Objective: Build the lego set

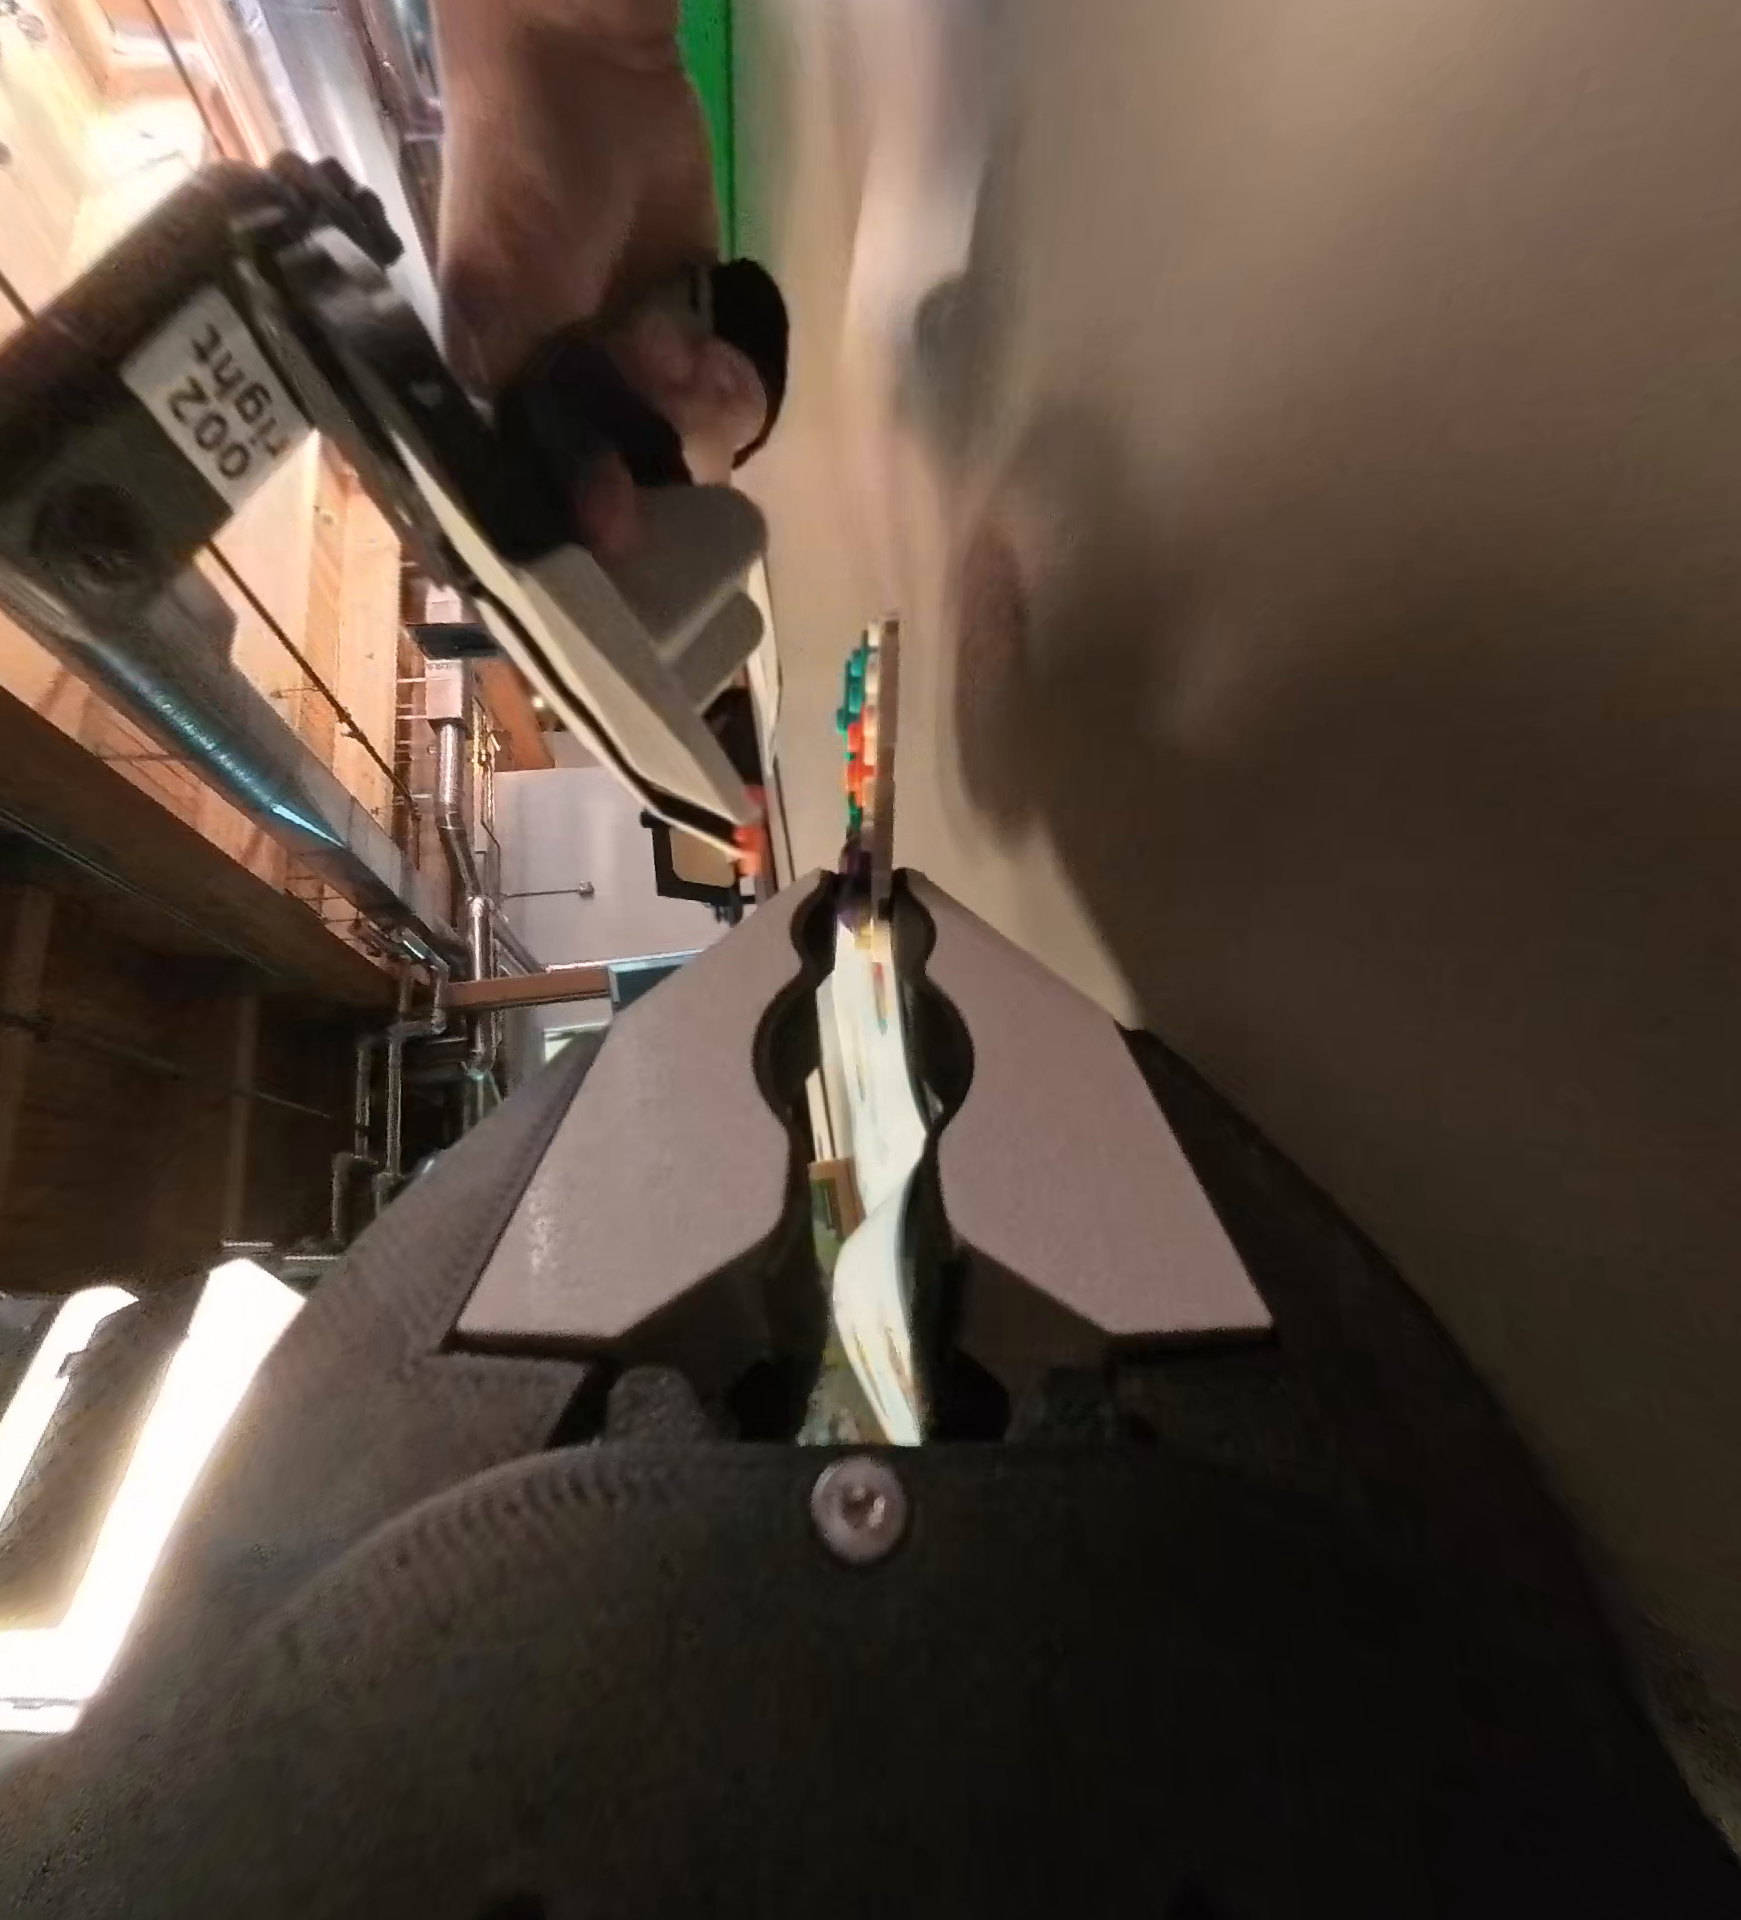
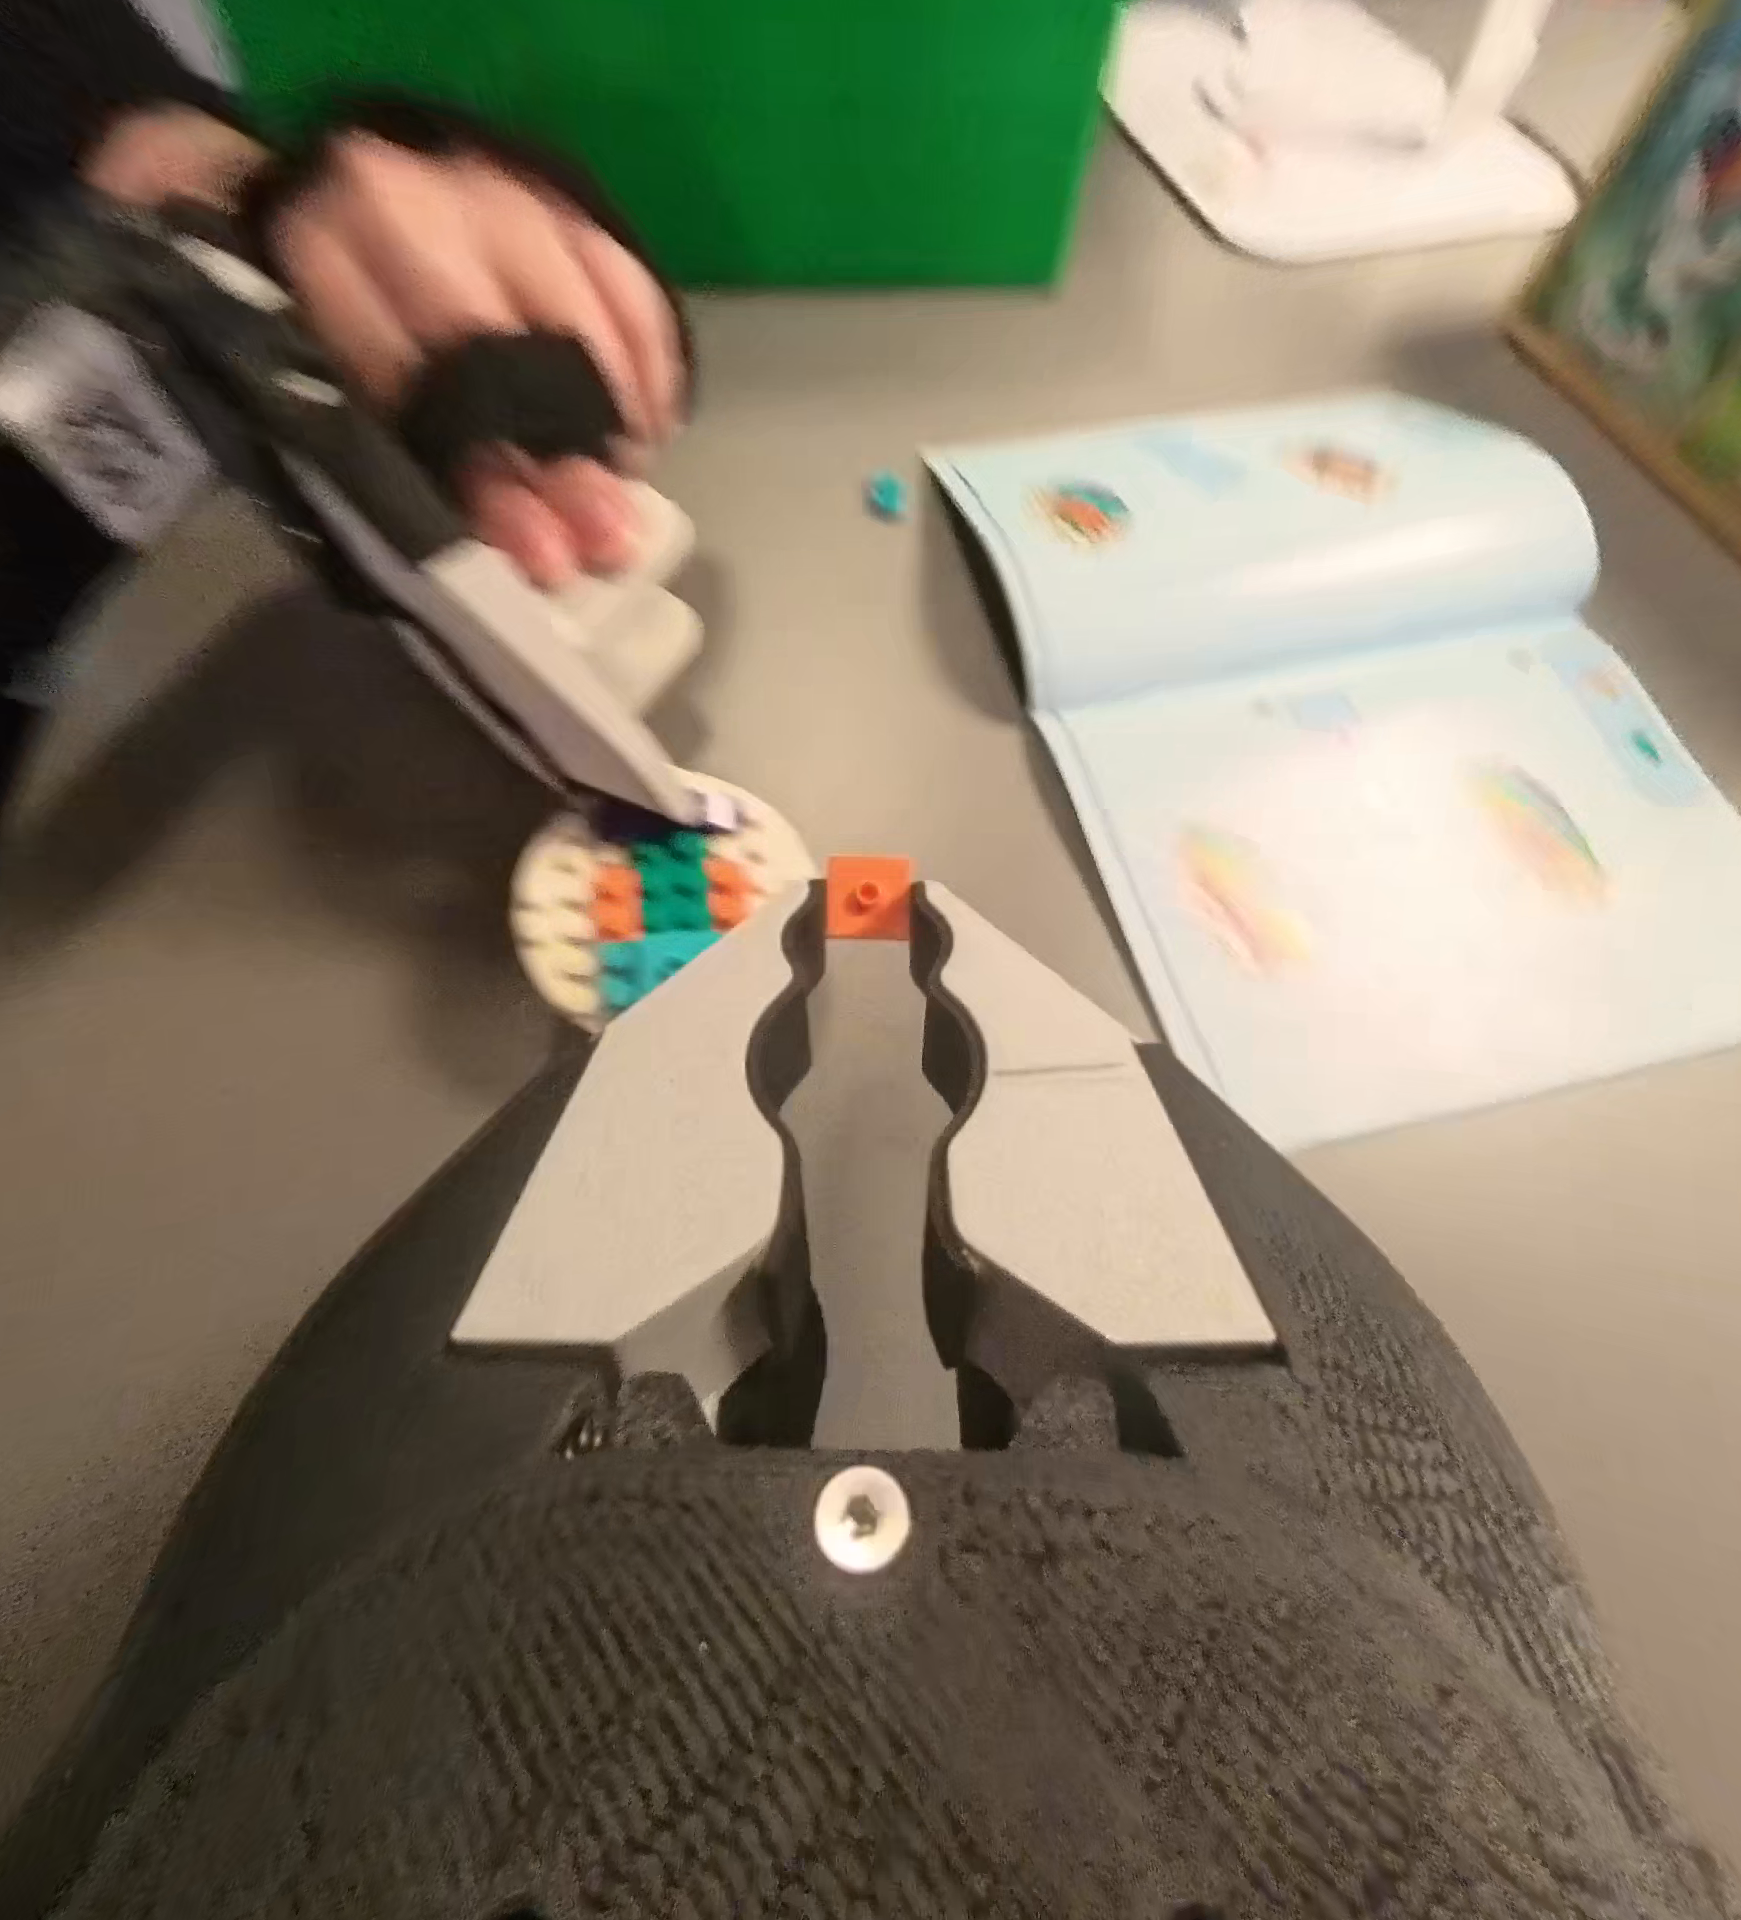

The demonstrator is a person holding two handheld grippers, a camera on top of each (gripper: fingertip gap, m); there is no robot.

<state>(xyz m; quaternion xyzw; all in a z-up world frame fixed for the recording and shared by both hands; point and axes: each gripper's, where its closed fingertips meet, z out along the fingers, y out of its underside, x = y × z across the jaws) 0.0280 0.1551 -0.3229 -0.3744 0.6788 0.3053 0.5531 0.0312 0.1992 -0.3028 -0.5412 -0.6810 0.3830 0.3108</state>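
Note:
My right gripper (image 2: 868,902) is shut on a small orange brick (image 2: 868,899), held just right of a round white plate (image 2: 549,914). The plate rests on the table and carries teal and orange bricks (image 2: 674,883). My left gripper (image 1: 864,883) is shut on the plate's rim (image 1: 885,727), by a purple piece (image 1: 853,862). In the right wrist view the left gripper (image 2: 684,810) reaches in from the upper left, held by a hand. The left wrist view is rolled sideways and shows the right gripper (image 1: 754,831) with the orange brick (image 1: 750,840) close beside the plate.
An open instruction booklet (image 2: 1365,779) lies right of the plate. A loose teal piece (image 2: 887,494) sits on the grey table (image 2: 222,1039) beyond it. A green box (image 2: 689,135) stands at the back, with a white stand base (image 2: 1365,135) and a picture box (image 2: 1728,260) at the right.

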